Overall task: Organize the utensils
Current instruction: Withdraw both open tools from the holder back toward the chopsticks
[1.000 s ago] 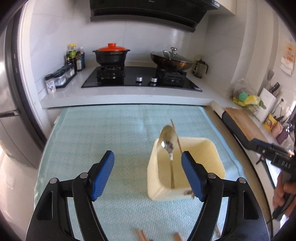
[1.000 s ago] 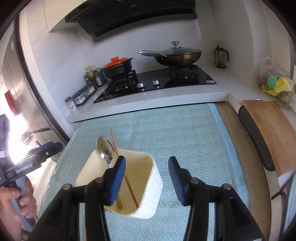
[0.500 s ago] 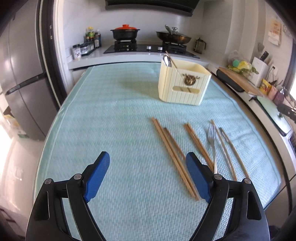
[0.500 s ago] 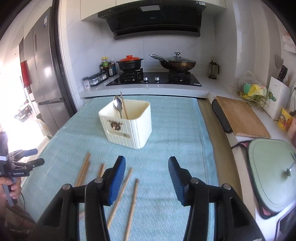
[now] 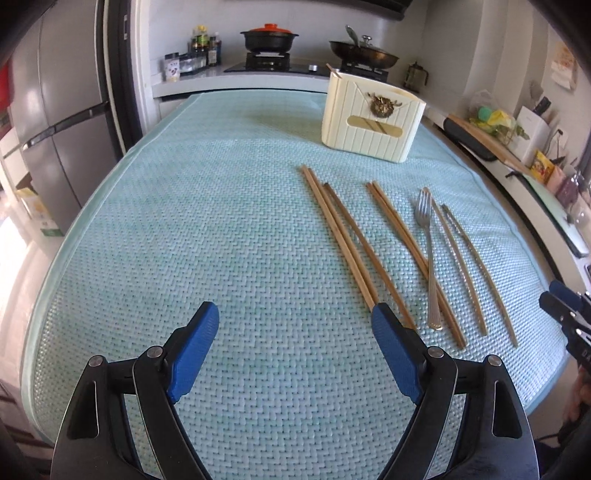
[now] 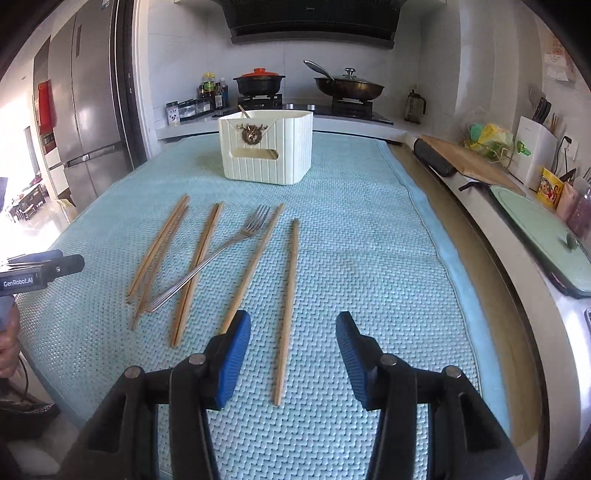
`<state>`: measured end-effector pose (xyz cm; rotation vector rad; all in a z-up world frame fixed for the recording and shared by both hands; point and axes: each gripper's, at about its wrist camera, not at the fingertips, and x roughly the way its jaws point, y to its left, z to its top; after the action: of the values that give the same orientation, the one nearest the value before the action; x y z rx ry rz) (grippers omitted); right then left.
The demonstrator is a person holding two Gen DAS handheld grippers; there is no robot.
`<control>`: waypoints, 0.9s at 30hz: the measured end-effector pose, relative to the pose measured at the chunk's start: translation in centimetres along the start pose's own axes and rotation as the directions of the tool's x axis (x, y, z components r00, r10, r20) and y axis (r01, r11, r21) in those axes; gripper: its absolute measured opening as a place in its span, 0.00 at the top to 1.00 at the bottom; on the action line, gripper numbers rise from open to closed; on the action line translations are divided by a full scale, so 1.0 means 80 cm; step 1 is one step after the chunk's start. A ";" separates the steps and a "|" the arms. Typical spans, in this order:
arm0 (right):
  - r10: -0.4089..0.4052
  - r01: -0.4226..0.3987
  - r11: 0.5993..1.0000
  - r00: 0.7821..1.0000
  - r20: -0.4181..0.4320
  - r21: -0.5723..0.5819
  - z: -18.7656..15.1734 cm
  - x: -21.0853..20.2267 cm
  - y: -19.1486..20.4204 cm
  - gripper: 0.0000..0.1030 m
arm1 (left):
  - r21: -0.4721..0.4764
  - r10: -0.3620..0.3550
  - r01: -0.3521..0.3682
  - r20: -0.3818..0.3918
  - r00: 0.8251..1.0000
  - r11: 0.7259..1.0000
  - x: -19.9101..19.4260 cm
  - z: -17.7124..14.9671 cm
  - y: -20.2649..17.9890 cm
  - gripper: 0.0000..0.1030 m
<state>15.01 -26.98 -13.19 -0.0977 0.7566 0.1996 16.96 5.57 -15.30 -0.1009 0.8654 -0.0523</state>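
Cream ribbed plastic utensil box (image 6: 266,147) behind; one steel fork (image 6: 218,253) overlaps wooden chopsticks (image 5: 341,236). Left gripper (image 5: 295,321) wide, right gripper (image 6: 293,330) half-open; both empty.

Daylight fills the kitchen, bright and even. At the far left of the right wrist view, the doorway beyond the fridge (image 6: 92,107) burns out to white. The woven mat (image 5: 221,229) on the desk is sharp, every stitch clear. The chopsticks (image 6: 286,295) cast only thin shadows. Both views bow strongly: the desk's edges curve, walls lean, and the corners fall into black. The range hood (image 6: 314,18) stays dark. Nothing looks smeared.
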 end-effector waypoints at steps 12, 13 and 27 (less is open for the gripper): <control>-0.025 0.024 0.998 1.000 0.019 0.055 0.001 0.004 -0.010 0.52 | -0.053 -0.008 0.006 -0.028 1.000 0.999 0.028 0.012 0.009 0.17; -0.026 0.025 0.998 1.000 0.015 0.058 0.001 0.006 -0.011 0.52 | -0.050 -0.007 0.006 -0.027 1.000 0.999 0.031 0.016 0.006 0.17; -0.022 0.021 0.997 1.000 0.002 0.069 -0.001 0.011 -0.013 0.52 | 0.029 0.061 -0.059 -0.061 0.996 0.998 0.092 0.052 -0.030 0.17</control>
<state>15.79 -27.91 -13.82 -0.0400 0.7587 0.1529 24.84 2.86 -17.95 -0.0476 0.9285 -0.0114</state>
